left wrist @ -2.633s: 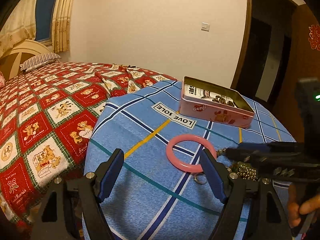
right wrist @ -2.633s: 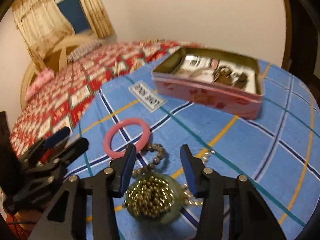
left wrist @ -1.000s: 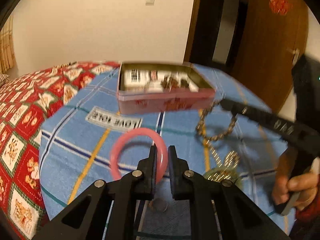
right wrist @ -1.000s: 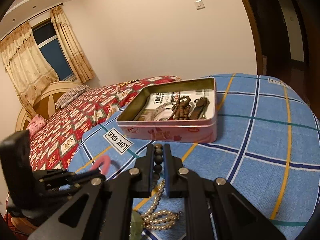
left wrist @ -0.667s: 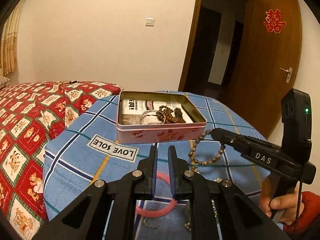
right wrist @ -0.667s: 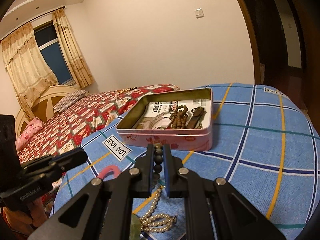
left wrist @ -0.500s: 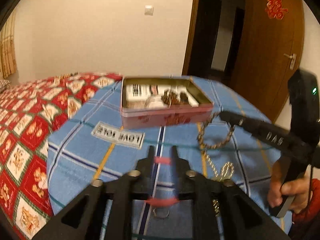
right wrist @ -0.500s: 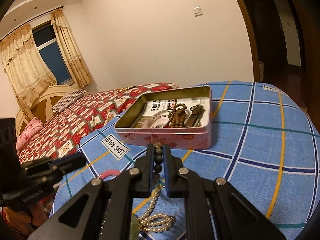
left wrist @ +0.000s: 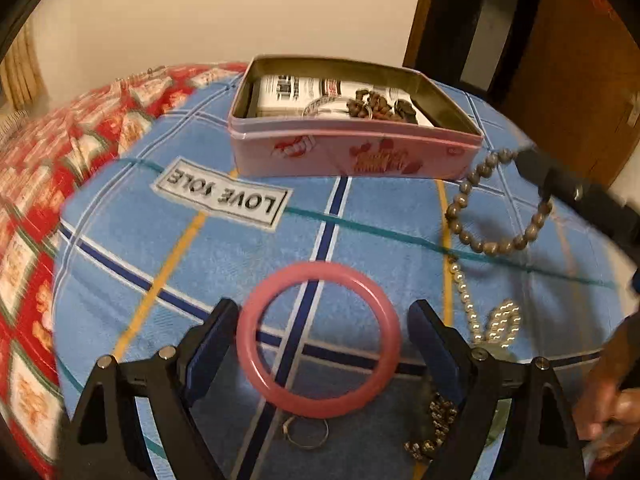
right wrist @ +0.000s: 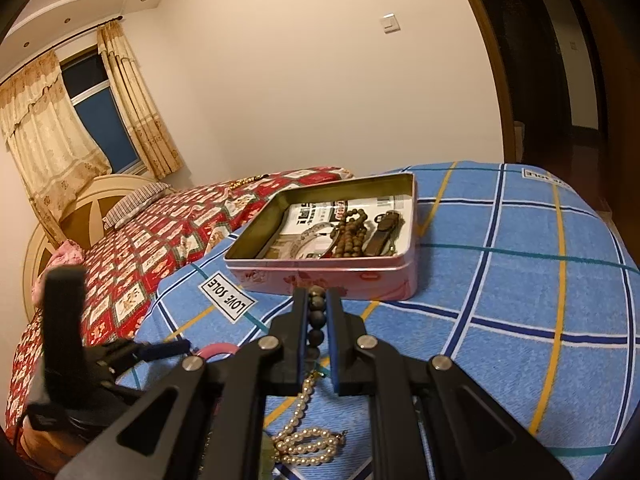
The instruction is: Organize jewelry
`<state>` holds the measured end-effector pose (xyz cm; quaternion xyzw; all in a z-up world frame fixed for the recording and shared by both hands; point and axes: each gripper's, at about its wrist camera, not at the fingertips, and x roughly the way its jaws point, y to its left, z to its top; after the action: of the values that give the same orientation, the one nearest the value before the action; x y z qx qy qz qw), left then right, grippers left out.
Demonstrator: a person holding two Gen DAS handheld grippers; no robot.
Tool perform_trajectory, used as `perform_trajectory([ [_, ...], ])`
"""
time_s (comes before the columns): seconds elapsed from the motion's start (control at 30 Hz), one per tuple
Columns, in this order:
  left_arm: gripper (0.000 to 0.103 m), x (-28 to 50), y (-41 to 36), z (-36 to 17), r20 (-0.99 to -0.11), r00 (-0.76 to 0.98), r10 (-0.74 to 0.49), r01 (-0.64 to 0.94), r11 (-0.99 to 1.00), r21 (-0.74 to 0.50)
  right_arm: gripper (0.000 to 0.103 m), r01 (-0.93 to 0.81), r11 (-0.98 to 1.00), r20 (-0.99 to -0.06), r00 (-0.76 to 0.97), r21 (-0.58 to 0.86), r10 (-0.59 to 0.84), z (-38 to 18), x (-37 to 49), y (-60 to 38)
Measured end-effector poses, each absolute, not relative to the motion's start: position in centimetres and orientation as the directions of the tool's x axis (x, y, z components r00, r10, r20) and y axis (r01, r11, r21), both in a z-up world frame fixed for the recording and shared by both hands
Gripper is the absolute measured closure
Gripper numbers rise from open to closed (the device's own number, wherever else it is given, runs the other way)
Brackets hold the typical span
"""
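Blue plaid cloth (left wrist: 360, 248) covers whatever's underneath, so that's hidden, and the red bedspread (left wrist: 36, 184) on the left is pretty blurred. Left claw (left wrist: 324, 344) has just been opening and sits wide, the pink bangle (left wrist: 318, 346) lying flat between its pads, apparently untouched. Right claw (right wrist: 318, 320) is clamped on a bead bracelet (left wrist: 496, 204) hanging as a loop near the tin (left wrist: 352, 152). Pearls (right wrist: 308, 440) trail below, partly cut off.
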<state>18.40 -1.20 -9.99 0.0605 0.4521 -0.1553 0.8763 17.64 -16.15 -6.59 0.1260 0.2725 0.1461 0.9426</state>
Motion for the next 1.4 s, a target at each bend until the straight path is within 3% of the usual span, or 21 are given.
perform_trajectory([
  [0.03, 0.016, 18.2, -1.8, -10.1, -0.815, 0.549, -0.187, 0.338, 0.941, 0.011, 0.091, -0.206, 0.925, -0.478, 0.808, 0.319, 0.344, -6.6, 17.6, -16.2],
  [0.13, 0.017, 18.0, -1.7, -10.0, -0.814, 0.54, -0.215, 0.351, 0.936, -0.014, 0.091, -0.204, 0.925, -0.477, 0.809, 0.321, 0.344, -6.6, 17.6, -16.3],
  [0.17, 0.022, 17.9, -1.6, -9.9, -0.811, 0.543, -0.216, 0.351, 0.936, -0.014, 0.091, -0.203, 0.925, -0.476, 0.81, 0.321, 0.343, -6.6, 17.6, -16.3],
  [0.4, 0.022, 17.1, -1.4, -9.0, -0.775, 0.57, -0.274, 0.385, 0.922, -0.043, 0.091, -0.202, 0.922, -0.461, 0.818, 0.329, 0.344, -6.4, 17.3, -16.5],
  [0.93, 0.022, 18.4, 0.4, -2.0, -0.474, 0.787, -0.396, 0.376, 0.916, -0.142, 0.091, -0.218, 0.896, -0.391, 0.841, 0.386, 0.373, -3.9, 18.2, -17.4],
  [1.17, 0.022, 24.2, -0.4, -0.9, -0.453, 0.808, -0.377, 0.351, 0.925, -0.143, 0.091, -0.215, 0.874, -0.321, 0.87, 0.437, 0.374, -1.0, 23.3, -18.6],
  [1.4, 0.022, 29.5, -2.2, -2.5, -0.505, 0.798, -0.329, 0.321, 0.941, -0.105, 0.091, -0.186, 0.835, -0.371, 0.83, 0.518, 0.415, -2.8, 30.4, -18.2],
])
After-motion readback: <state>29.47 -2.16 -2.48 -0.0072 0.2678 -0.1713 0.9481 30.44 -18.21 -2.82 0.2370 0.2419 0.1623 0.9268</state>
